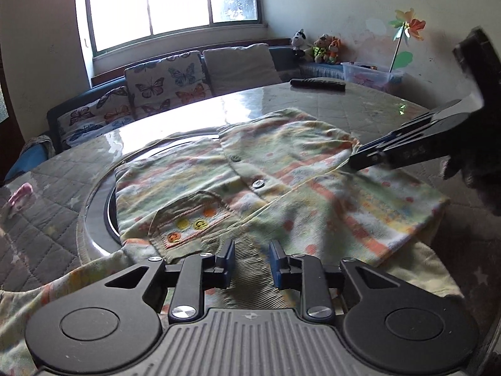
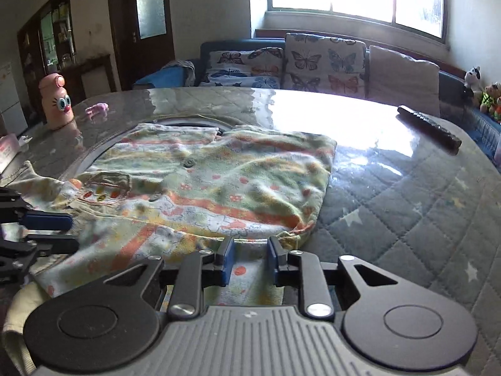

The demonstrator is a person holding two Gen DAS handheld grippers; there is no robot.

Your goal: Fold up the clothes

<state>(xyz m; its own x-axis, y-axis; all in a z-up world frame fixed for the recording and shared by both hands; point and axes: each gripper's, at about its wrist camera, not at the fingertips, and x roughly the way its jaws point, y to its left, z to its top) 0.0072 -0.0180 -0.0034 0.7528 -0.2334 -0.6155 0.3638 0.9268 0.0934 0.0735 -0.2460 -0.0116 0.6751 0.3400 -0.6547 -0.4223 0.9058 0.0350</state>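
A small pastel shirt (image 1: 281, 163) with orange stripes, buttons and a chest pocket lies spread on the round table (image 1: 313, 100), one side folded over onto its front. My left gripper (image 1: 250, 250) hovers open at the near edge, its fingers on either side of the ribbed collar without pinching it. In the left wrist view my right gripper (image 1: 363, 155) comes in from the right, its tips at the folded edge. In its own view the right gripper (image 2: 250, 250) is open over the shirt (image 2: 219, 172) hem, and the left gripper (image 2: 50, 232) shows open at the left.
A dark bar-shaped object (image 2: 429, 125) lies at the table's far side. A pink bottle with cartoon eyes (image 2: 58, 103) and a small pink item (image 2: 98, 109) stand far left. A round inset ring (image 1: 100, 194) lies under the shirt. Behind is a sofa (image 1: 162, 84) with butterfly cushions.
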